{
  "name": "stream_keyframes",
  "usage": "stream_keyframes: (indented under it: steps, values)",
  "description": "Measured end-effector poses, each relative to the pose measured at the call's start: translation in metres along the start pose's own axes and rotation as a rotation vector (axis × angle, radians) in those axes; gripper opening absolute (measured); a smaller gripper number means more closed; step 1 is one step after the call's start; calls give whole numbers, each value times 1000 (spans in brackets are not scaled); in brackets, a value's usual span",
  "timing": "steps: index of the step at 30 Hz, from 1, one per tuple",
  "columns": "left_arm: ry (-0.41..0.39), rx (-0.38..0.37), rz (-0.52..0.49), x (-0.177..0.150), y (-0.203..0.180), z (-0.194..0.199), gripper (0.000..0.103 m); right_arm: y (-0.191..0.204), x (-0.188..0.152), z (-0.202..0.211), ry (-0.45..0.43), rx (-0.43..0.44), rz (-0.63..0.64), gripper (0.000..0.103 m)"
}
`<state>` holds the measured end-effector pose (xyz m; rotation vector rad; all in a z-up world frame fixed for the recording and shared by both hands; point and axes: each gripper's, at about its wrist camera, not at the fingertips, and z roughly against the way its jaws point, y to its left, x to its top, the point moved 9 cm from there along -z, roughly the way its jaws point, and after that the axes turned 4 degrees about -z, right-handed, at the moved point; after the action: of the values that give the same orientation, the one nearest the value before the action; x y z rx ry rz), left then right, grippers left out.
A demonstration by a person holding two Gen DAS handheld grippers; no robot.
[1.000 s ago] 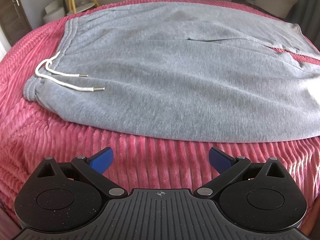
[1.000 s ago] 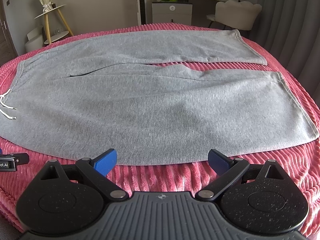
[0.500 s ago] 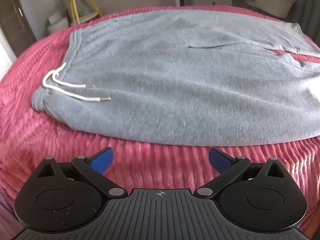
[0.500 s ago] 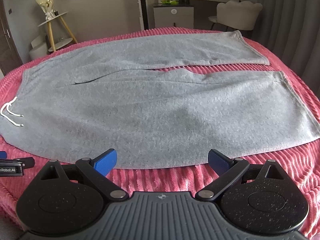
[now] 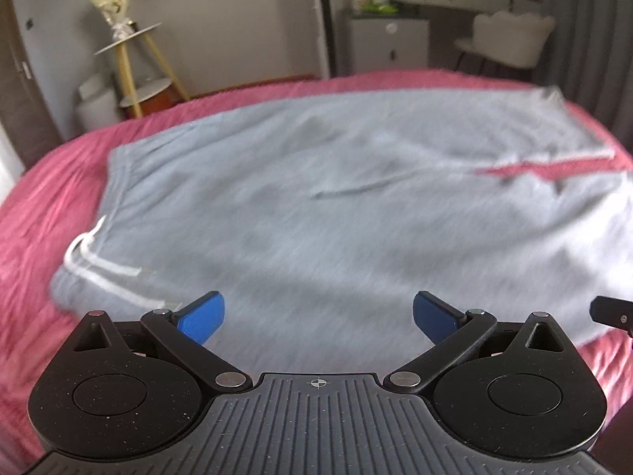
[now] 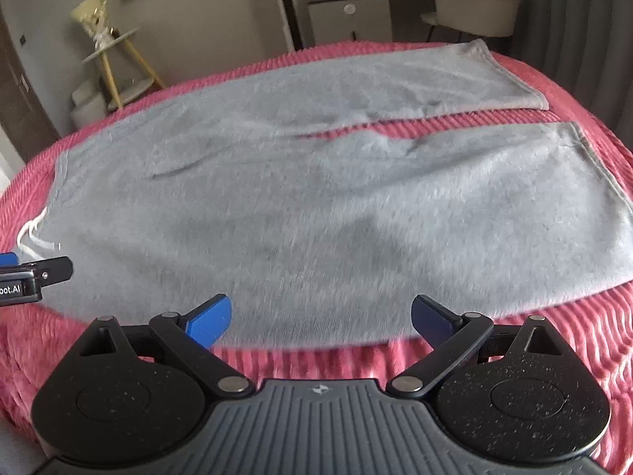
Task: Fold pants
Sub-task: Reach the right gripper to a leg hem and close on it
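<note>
Pink ribbed plush bedspread [image 6: 573, 356] underneath; grey fleece drawstring pants [image 6: 316, 206] flat on it, legs side by side, unfolded; left gripper [image 5: 319, 314] and right gripper [image 6: 321, 316] spread wide, empty, near hem edge; judged approach step; next: pinch near edge, fold across.

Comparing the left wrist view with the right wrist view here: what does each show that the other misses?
Left wrist only: both white drawstring strands across the waistband, though blurred. Right wrist only: both leg hems and the full near leg. Shared: the grey pants lying flat and unfolded on the pink bedspread, the yellow-legged side table, and the left claw and right claw, both open and empty.
</note>
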<state>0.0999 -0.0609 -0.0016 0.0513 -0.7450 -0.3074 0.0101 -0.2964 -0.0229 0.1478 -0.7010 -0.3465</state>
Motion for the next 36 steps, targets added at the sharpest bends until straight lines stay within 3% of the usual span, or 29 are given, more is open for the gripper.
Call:
stream_keyframes:
  steps: [2, 7, 11, 14, 15, 16, 19, 21, 23, 26, 31, 36]
  values:
    - [-12, -9, -1, 16, -9, -6, 103, -9, 16, 3, -54, 19, -42, 98]
    - [-10, -11, 25, 48, -21, -40, 103, -37, 71, -1, -151, -72, -32, 98]
    - [24, -5, 75, 57, -17, -79, 103, -68, 124, -5, -282, -88, -112, 98]
    - [61, 8, 91, 53, -6, -110, 103, -91, 146, -43, -187, -1, -245, 98]
    - [66, 24, 90, 50, 0, -119, 103, -97, 151, -62, -112, 7, -289, 98]
    - [64, 44, 89, 48, 6, -126, 103, -100, 157, -73, -93, -25, -293, 97]
    - [59, 92, 119, 38, 29, -144, 103, -101, 196, -90, -221, -155, -202, 98]
    - [66, 88, 161, 32, 42, -155, 103, -94, 227, -108, -251, -158, -162, 98]
    - [75, 67, 219, 28, 53, -167, 103, -89, 260, -138, -203, -146, -153, 97]
    - [85, 45, 300, 26, 65, -179, 103, -99, 307, -189, -137, -200, -284, 97]
    - [30, 80, 259, 29, 70, -185, 103, -118, 350, -276, -37, -272, -483, 96]
    - [-16, 87, 254, 31, 71, -197, 103, -121, 373, -333, -27, -333, -530, 96]
